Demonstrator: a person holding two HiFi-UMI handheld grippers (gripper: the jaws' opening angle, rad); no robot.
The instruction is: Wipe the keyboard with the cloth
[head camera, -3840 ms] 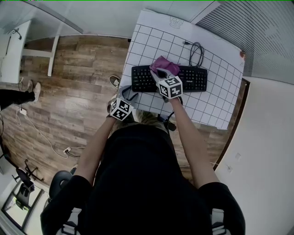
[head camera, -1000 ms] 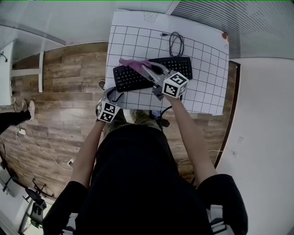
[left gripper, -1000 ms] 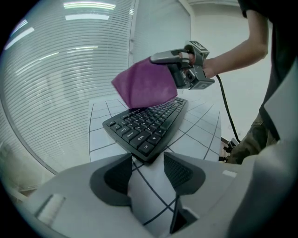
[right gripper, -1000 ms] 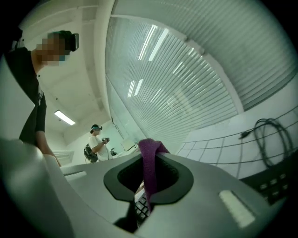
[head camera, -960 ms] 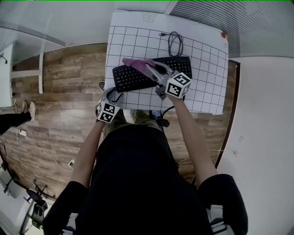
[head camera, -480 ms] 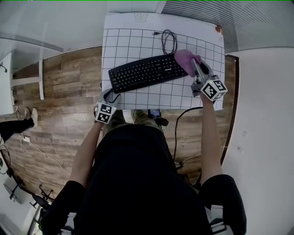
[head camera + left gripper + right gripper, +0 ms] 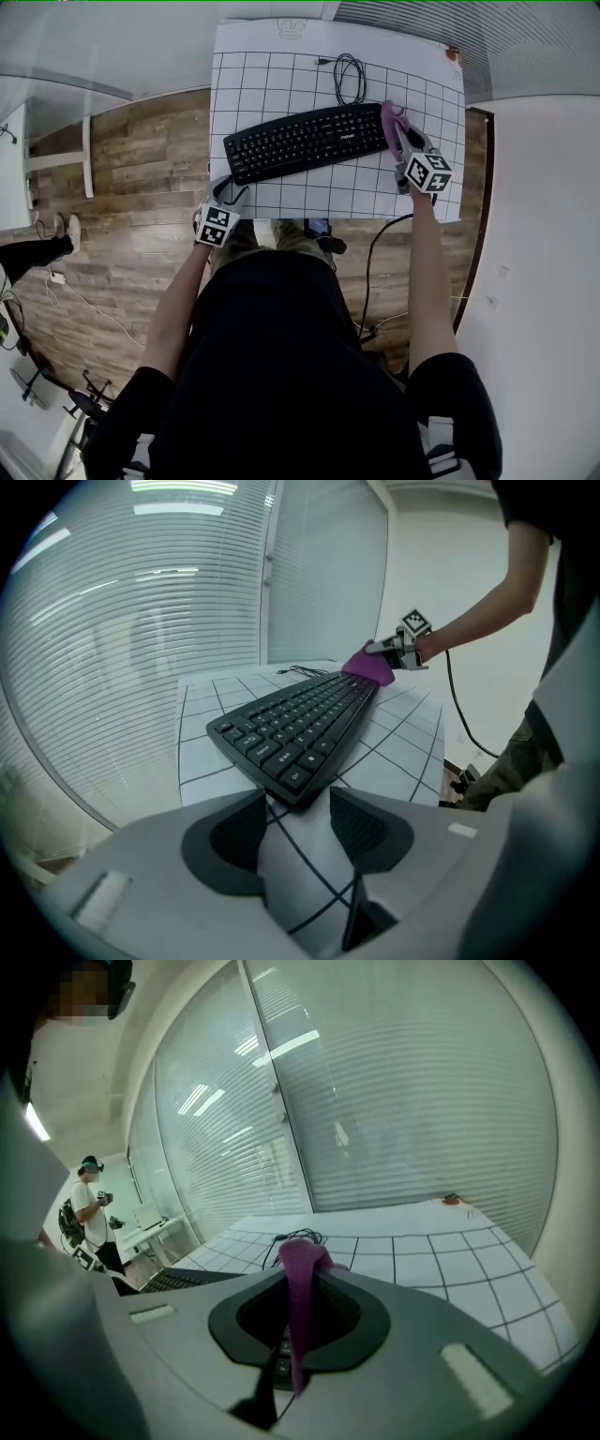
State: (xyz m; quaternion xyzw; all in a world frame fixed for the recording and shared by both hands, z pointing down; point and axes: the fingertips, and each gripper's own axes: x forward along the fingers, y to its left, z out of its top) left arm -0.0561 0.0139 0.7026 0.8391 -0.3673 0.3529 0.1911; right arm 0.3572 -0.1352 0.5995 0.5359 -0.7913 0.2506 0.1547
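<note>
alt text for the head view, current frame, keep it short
From above, the right gripper pinches a purple cloth at the right end of a black keyboard lying on a white gridded table. The left gripper is at the table's front left edge, holding nothing; a coiled cable lies beyond the keyboard.
</note>
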